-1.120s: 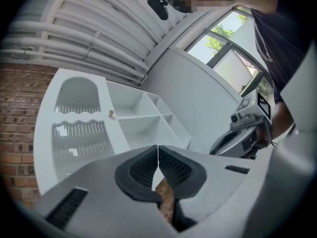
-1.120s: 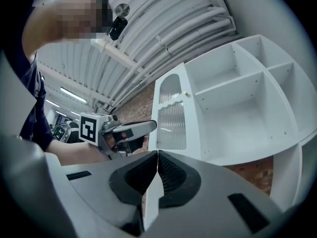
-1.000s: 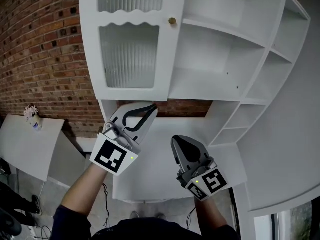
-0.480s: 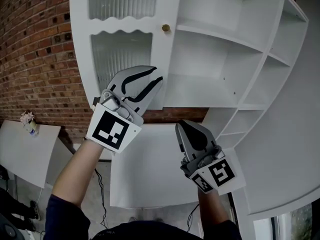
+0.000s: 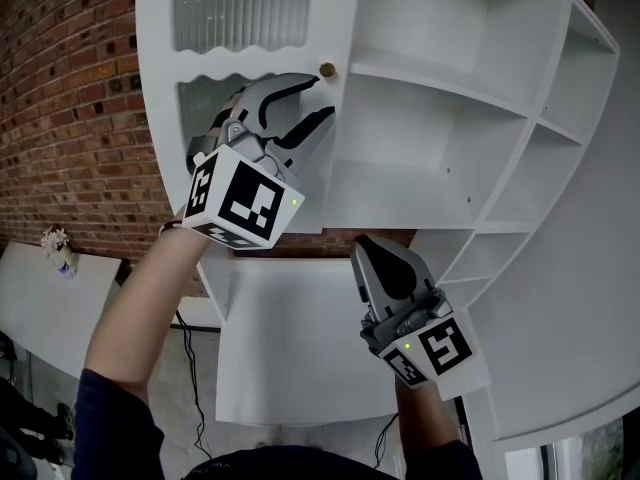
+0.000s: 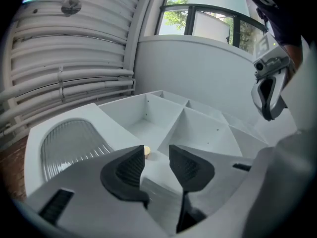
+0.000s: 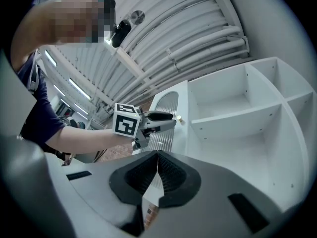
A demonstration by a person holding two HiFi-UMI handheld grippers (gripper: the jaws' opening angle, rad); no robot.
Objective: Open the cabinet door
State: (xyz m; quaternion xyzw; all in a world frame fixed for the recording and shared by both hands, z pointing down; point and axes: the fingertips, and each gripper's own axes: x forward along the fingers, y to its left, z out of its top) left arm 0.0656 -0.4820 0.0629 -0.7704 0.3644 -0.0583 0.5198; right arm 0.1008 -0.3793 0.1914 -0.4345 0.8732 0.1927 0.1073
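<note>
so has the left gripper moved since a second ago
Yes. The left gripper has risen from below the cabinet door to just short of its knob; its jaws have just been opening, nothing between them.

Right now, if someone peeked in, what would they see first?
The left tool with its black-and-white marker cube, held up at the white cabinet door. Its jaws have just been opening, with nothing between them yet and the little gold knob just ahead of the tips. Below it, the right tool hangs shut and empty, and a red brick wall fills the left side.
</note>
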